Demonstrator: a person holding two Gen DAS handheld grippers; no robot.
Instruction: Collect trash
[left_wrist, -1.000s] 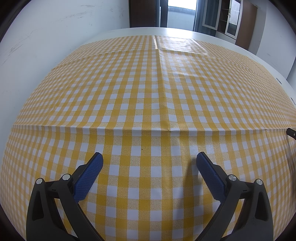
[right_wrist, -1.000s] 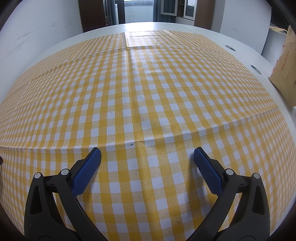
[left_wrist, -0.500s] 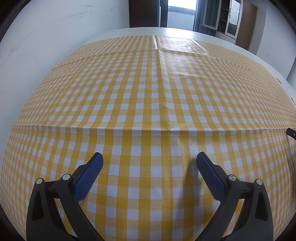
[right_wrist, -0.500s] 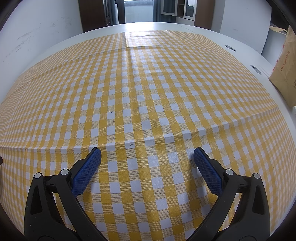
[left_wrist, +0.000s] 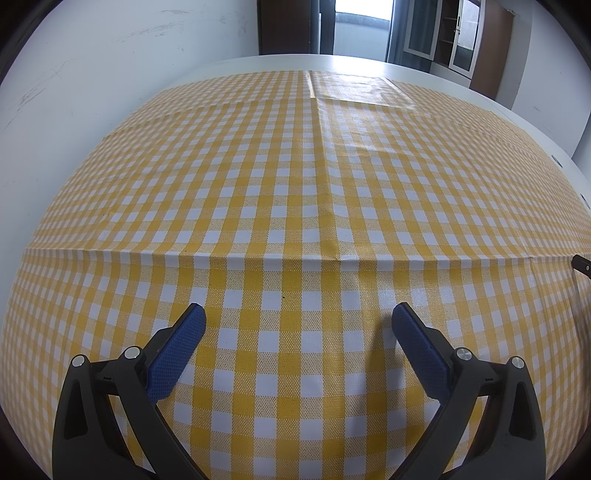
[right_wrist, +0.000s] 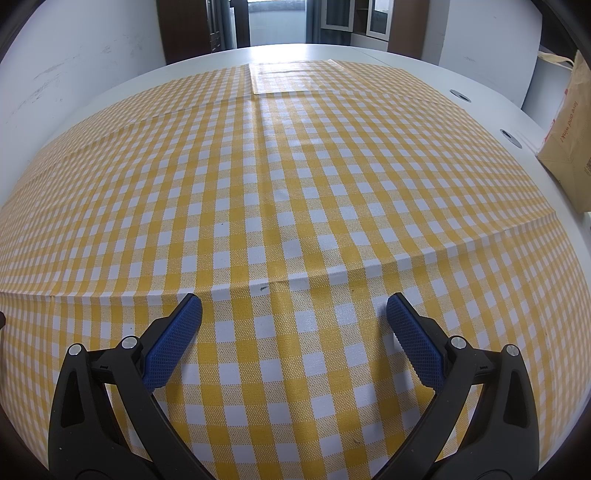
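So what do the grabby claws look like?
Both the left gripper and right gripper match: black plastic arms with silver round bolts, and two fingers covered in bumpy blue rubber pads. No cables or sleeves show.

tablecloth: yellow check, creased | table: white | paper bag: possibly upright, right edge

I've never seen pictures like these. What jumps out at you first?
The yellow-and-white checked tablecloth fills nearly both views, spread over a white table. At the bottom of each picture a black gripper with blue pads stands wide open over the cloth, holding nothing: the left gripper and the right gripper. A brown paper bag stands at the table's right edge.
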